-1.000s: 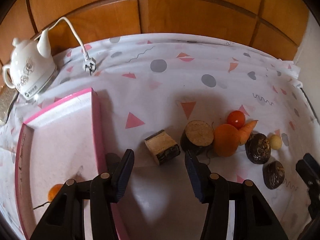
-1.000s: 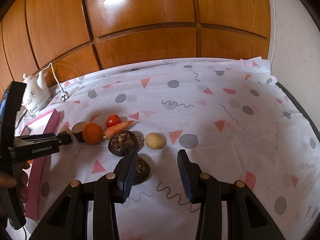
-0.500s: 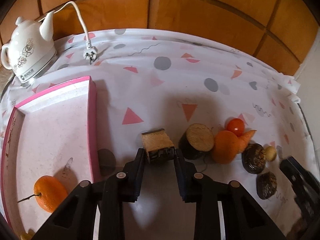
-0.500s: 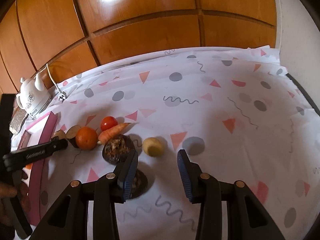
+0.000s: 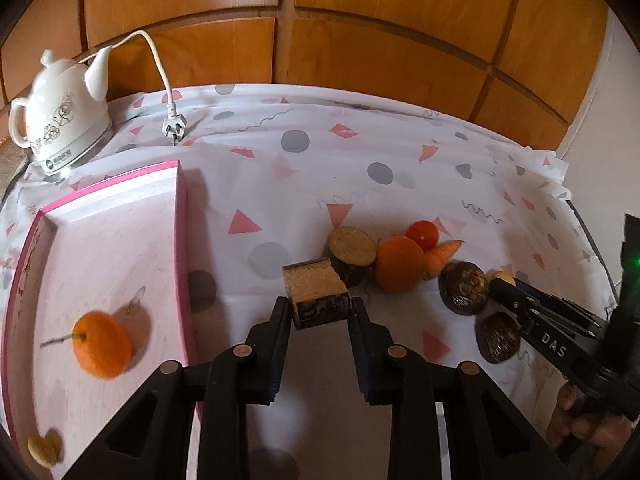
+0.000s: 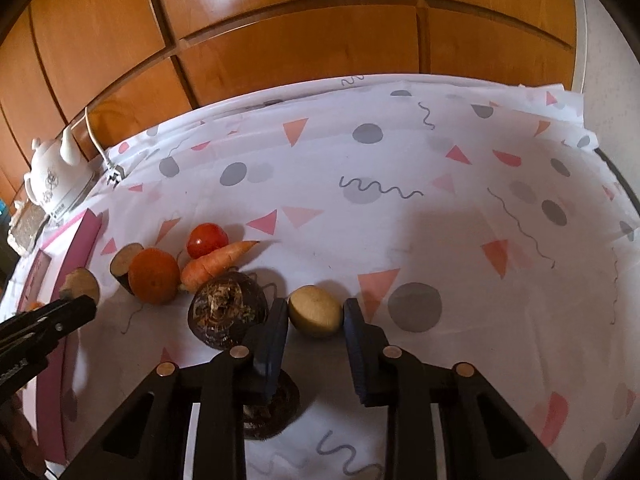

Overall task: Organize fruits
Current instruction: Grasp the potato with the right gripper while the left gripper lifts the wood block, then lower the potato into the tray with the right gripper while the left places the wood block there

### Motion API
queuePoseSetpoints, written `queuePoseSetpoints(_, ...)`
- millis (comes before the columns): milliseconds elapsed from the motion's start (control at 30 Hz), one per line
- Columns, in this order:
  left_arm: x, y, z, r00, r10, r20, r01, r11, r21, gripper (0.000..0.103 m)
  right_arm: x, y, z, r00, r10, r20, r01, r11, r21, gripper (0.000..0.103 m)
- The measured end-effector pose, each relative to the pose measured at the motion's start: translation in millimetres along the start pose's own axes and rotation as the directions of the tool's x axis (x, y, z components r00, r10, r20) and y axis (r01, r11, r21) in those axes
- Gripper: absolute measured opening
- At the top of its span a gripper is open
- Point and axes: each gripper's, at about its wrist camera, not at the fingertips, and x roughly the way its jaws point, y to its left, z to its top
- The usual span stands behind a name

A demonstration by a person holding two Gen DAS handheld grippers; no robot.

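The jaws of the left gripper pinch a dark-skinned block with a pale tan cut face, which sits on the desk under a white cloth with pink triangles and grey dots. The jaws of the right gripper have just been closing and now press on a small pale yellow round fruit. At 9 o'clock from the block lies a pink-rimmed tray with one orange mandarin inside. At 3 o'clock the block nearly touches a round dark-skinned slice beside a second orange. Judged risks: the block sits only at the jaw tips and could twist out on lifting; the round fruit could squirt free; a dark rough-skinned bulb just beside the right gripper may get nudged
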Motion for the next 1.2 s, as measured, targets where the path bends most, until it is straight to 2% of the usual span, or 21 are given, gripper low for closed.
queuePoseSetpoints(400,-34,-15,-22,0.998,-0.004,0.058,0.002,0.999,0.039,0.029,-18,-18,-19,0.996,-0.084,0.022,0.084,0.996,0.012,0.028)
queuePoseSetpoints(567,-46,-10,-29,0.997,0.001,0.077,-0.003,1.000,0.026,0.029,-30,-19,-26,0.996,-0.085,0.031,0.085,0.996,0.024,0.028)
queuePoseSetpoints(733,-62,-2,-32,0.994,0.010,0.111,-0.012,1.000,0.010,0.029,-50,-7,-29,0.994,-0.078,0.075,0.078,0.997,-0.006,0.028)
queuePoseSetpoints(900,-75,10,-35,0.991,0.024,0.134,-0.021,1.000,-0.018,0.029,-68,13,-28,0.993,-0.037,0.114,0.043,0.998,-0.051,0.028)
queuePoseSetpoints(1067,-84,28,-37,0.988,0.053,0.147,-0.045,0.997,-0.059,0.029,-80,50,-25,0.989,0.063,0.134,-0.044,0.989,-0.140,0.028)
queuePoseSetpoints(1200,-94,46,-39,0.983,0.085,0.163,-0.070,0.993,-0.100,0.029,-86,87,-26,0.982,0.145,0.118,-0.115,0.966,-0.232,0.028)
